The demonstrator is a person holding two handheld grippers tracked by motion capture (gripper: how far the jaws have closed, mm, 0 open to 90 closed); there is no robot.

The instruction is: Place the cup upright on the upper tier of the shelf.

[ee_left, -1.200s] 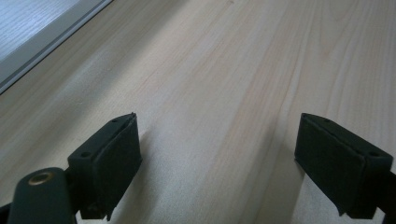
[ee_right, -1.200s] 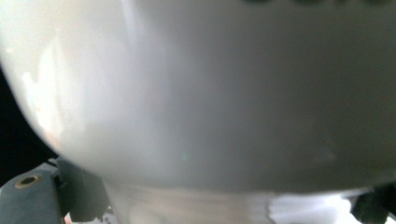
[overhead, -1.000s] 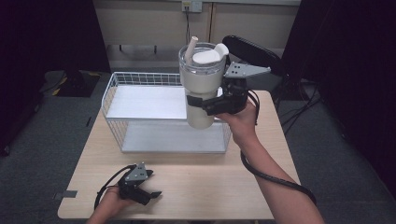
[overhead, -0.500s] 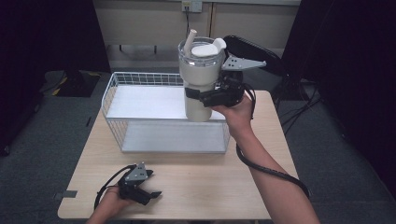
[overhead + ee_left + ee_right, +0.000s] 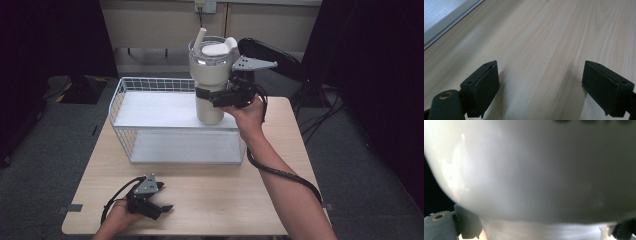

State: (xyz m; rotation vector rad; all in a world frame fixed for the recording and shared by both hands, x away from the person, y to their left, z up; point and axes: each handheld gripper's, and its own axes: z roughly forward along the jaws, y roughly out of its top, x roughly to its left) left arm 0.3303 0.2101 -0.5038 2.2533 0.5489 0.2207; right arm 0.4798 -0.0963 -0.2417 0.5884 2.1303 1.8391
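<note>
The left gripper [image 5: 159,209] rests on the wooden surface [image 5: 225,195] with its jaws spread wide around nothing. The right gripper [image 5: 206,96] is clamped around the cream tumbler [image 5: 211,80], held upright in its jaws, with the wire basket [image 5: 150,117] just below and beside it.

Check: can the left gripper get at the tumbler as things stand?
Probably not: the left gripper rests open at the table's near edge, while the tumbler is held up by the right gripper beyond the wire basket.
</note>
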